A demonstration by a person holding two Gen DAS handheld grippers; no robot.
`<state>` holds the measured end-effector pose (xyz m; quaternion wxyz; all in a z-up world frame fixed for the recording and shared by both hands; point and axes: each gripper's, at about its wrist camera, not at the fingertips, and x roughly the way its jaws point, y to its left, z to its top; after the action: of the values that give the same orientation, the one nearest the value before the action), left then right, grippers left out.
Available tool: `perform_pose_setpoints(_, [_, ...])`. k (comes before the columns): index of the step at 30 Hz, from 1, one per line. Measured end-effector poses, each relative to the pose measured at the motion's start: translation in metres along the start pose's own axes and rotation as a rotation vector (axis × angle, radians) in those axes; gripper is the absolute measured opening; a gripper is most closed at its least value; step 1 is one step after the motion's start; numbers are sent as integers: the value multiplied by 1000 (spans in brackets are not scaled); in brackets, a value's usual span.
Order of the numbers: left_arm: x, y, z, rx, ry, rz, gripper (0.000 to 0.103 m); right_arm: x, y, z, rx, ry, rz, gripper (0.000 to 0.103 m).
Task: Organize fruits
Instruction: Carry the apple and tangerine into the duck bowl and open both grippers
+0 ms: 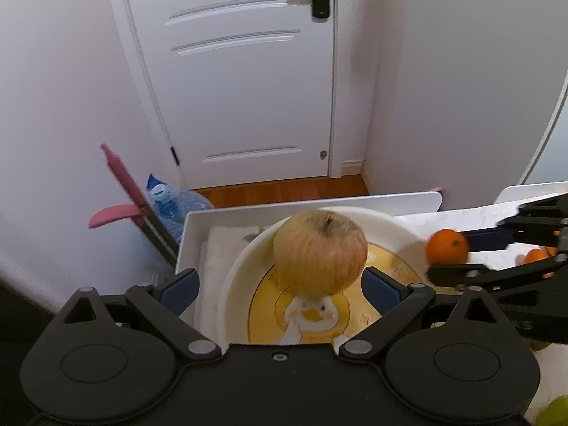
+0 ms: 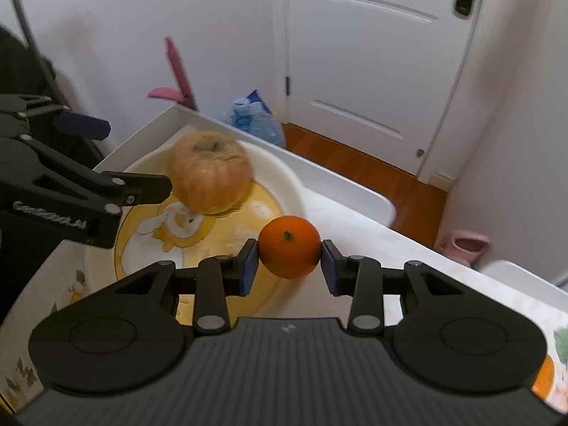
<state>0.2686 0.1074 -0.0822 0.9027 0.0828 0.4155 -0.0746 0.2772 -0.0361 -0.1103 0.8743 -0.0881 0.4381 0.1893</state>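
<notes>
A large yellowish-red apple point(image 1: 319, 252) point(image 2: 209, 172), blurred, sits low over a white plate point(image 1: 234, 284) point(image 2: 284, 184) with a yellow cartoon print. My left gripper point(image 1: 280, 284) point(image 2: 138, 158) is open around the apple. Its blue pads point(image 1: 181, 285) stand wide, and the left one is clearly off the fruit. A small orange point(image 2: 289, 245) point(image 1: 447, 252) is pinched between the pads of my right gripper point(image 2: 289, 262) point(image 1: 451, 255), which is shut on it just above the plate's right rim.
The plate rests in a white tray point(image 1: 191, 234) at the table's far edge. More oranges point(image 1: 536, 255) and a green fruit point(image 1: 553, 411) lie to the right on the floral cloth. A water bottle point(image 1: 177, 206) and a pink-handled tool point(image 1: 117, 177) stand on the floor by the door.
</notes>
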Motion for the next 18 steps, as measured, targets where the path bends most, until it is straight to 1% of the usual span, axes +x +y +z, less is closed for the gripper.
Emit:
perform_pose_setpoints(3, [-4,3,-5,-13,6,12,100,10,9,0,-23,-2,22,53])
perform_pose_setpoints(6, [-7,6,-8,-20,8,24,100,19,14,0,-51,-4,23,53])
perform_pose_setpoints(8, [-9,7,-11,-23,7,26,100,22,17,0,-64,-14,26,55])
perform_pose_setpoints(9, [-10,9,-11,-24,6,27,100,21,18,0,-70,-29,24,59])
perform_pose_setpoints(11, [-14,8,-13,-26,2,30,100,16,22,0,-91,-59,0,86])
perform_pose_setpoints(13, [-17,10,-13,-33,0,31,100,12,25,-2,-110,-86,-33,95])
perform_pose_setpoints(14, [-18,10,-13,-38,-3,31,100,9,25,-3,-117,-93,-36,97])
perform_pose_setpoints(18, [-25,11,-15,-44,-28,44,100,2,25,-12,-119,-97,-38,97])
